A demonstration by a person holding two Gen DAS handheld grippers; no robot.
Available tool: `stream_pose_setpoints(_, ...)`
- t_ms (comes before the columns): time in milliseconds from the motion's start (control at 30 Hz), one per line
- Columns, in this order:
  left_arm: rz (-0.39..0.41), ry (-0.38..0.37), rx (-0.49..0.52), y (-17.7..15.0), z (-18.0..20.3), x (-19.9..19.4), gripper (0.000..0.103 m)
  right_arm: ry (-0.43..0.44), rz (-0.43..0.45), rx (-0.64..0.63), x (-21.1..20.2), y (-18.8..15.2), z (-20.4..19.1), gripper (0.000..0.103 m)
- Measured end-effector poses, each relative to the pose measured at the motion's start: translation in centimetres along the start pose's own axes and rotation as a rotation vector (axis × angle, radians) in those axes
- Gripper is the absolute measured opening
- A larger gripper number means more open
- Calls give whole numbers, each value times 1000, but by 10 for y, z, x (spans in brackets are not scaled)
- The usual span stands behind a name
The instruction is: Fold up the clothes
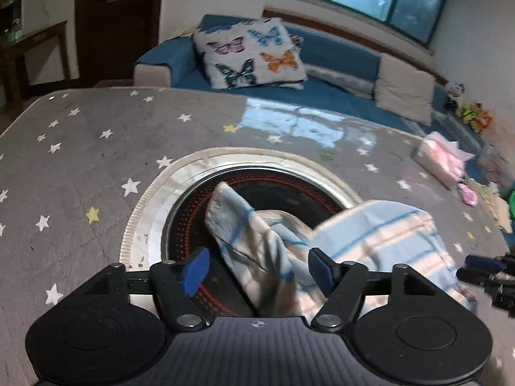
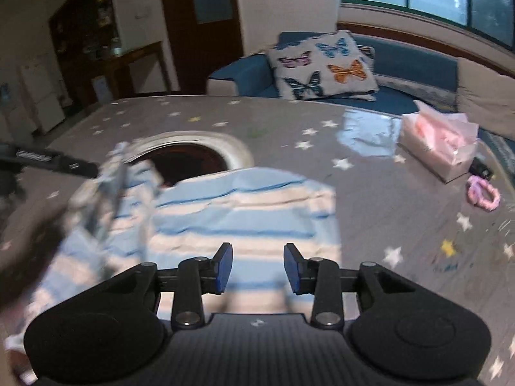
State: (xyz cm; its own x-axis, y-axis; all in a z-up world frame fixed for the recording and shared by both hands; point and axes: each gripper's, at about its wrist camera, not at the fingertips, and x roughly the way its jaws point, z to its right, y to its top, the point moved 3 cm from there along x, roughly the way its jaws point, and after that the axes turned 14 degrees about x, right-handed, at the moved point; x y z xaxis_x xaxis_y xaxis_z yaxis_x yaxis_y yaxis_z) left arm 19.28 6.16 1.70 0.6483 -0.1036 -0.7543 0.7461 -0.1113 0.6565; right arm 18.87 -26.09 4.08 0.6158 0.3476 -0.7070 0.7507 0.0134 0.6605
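A light blue and cream striped garment (image 1: pixel 379 244) lies on the grey star-patterned table (image 1: pixel 80 148), partly over a round recessed burner (image 1: pixel 283 189). A loose sleeve (image 1: pixel 238 225) of it runs between the pads of my left gripper (image 1: pixel 259 271), which is open. In the right wrist view the garment (image 2: pixel 244 212) lies flat ahead, and my right gripper (image 2: pixel 257 268) is open just above its near edge. The left gripper (image 2: pixel 48 157) shows there at the far left, blurred, by a bunched-up part of the garment.
A pink tissue pack (image 2: pixel 441 144) and a pink scrunchie (image 2: pixel 482 193) lie on the table's right side. A blue sofa (image 1: pixel 322 64) with a butterfly pillow (image 1: pixel 251 53) stands behind the table. The right gripper (image 1: pixel 489 273) shows at the left wrist view's right edge.
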Motion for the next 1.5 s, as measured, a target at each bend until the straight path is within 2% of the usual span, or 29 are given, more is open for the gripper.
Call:
stream_pose_setpoints(100, -25, 13, -2, 2, -3, 13, 69, -41, -7, 23, 25, 16, 15, 36)
stream_pose_setpoints(133, -35, 19, 0, 3, -4, 17, 66, -55, -8, 29, 33, 21, 19, 40)
stream_pose_setpoints(200, -53, 6, 0, 2, -6, 24, 50, -72, -9, 50, 49, 30, 29, 46)
stream_pose_setpoints(233, -58, -2, 1, 2, -8, 26, 47, -76, -9, 69, 56, 35, 33, 46)
stream_pose_setpoints(367, -64, -19, 16, -1, -12, 31, 13, -45, -48, 163, 83, 48, 49, 48)
stream_pose_setpoints(400, -62, -22, 18, -1, -14, 30, 11, -32, -60, 188, 89, 49, 52, 48)
stream_pose_setpoints(600, -51, -19, 27, -4, -21, 26, 11, 117, -52, 210, 91, 50, 39, 47)
stream_pose_setpoints(733, -50, -18, 26, -6, -24, 26, 11, 215, -3, 87, 71, 43, 6, 47)
stream_pose_setpoints(800, -50, -16, 24, -7, -24, 26, 13, 247, -7, -1, 61, 34, -12, 47)
stream_pose_setpoints(900, -53, -8, 18, -8, -26, 26, 14, 218, -27, -105, 56, 19, -29, 47)
stream_pose_setpoints(967, -55, -7, 14, -8, -27, 27, 14, 201, -41, -109, 58, 16, -29, 47)
stream_pose_setpoints(1067, -58, -7, 5, -7, -26, 29, 14, 176, -52, -59, 69, 20, -19, 47)
stream_pose_setpoints(1233, -64, -8, -3, -5, -27, 32, 16, 137, -46, 101, 80, 28, 8, 47)
stream_pose_setpoints(1433, -68, -16, -35, -4, -31, 35, 17, 237, -88, 313, 95, 40, 37, 47)
stream_pose_setpoints(1500, -67, -18, -45, -4, -33, 34, 23, 256, -81, 376, 99, 46, 45, 47)
